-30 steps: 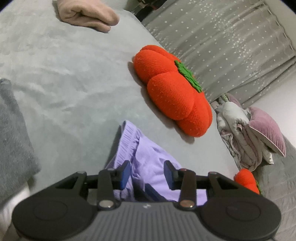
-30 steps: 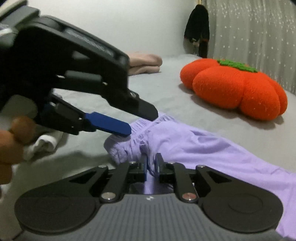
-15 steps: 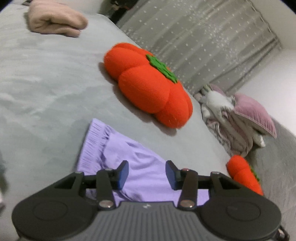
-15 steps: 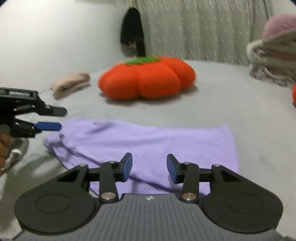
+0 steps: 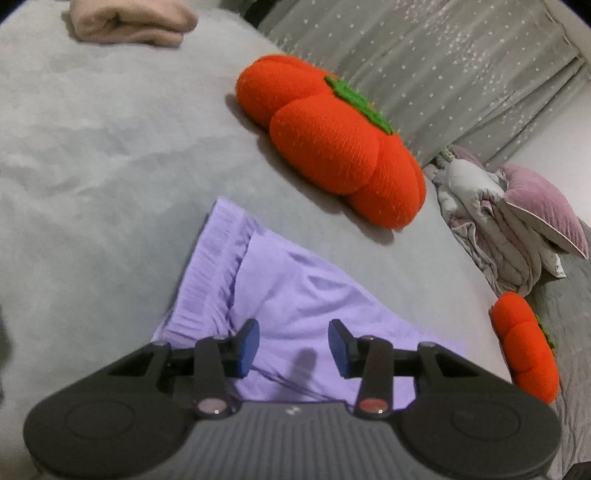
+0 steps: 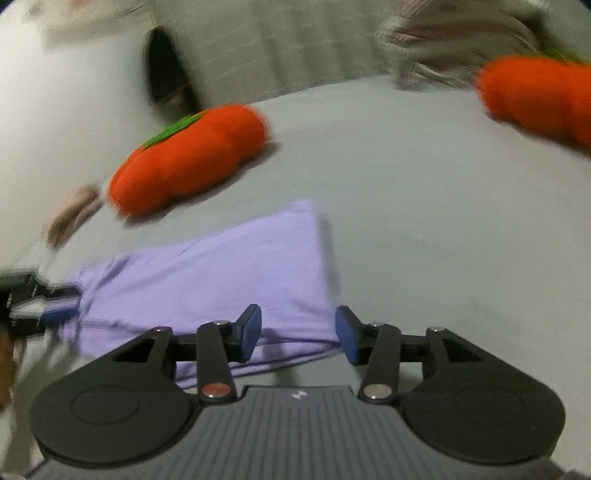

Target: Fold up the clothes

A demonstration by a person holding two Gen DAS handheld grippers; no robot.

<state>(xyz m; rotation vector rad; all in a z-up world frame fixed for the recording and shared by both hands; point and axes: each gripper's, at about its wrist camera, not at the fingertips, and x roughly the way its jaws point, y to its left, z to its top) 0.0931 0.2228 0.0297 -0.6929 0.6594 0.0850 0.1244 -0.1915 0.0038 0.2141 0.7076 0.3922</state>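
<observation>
Lilac shorts (image 5: pixel 295 295) lie spread flat on the grey bed (image 5: pixel 92 147), gathered waistband (image 5: pixel 218 269) to the left. My left gripper (image 5: pixel 293 343) hovers open just above the waistband end, and the cloth lies below the gap, not pinched. In the right wrist view the same shorts (image 6: pixel 221 266) stretch leftward to the left gripper (image 6: pixel 40 306) at the frame's edge. My right gripper (image 6: pixel 298 330) hangs over the shorts' leg-hem end. Its jaws are opening, with the cloth's edge under them and no pad pressing on it.
A big orange pumpkin cushion (image 5: pixel 332 140) lies just beyond the shorts. A smaller orange cushion (image 5: pixel 524 347) sits at the right edge, by a heap of bedding and a pink pillow (image 5: pixel 498 221). A folded pink garment (image 5: pixel 129 22) rests far back. Grey curtain (image 5: pixel 443 55) behind.
My right gripper has swept from the waistband, beside the left gripper, along to the hem end, and its jaws have parted. The shorts went from bunched to spread flat. The left gripper shifted slightly.
</observation>
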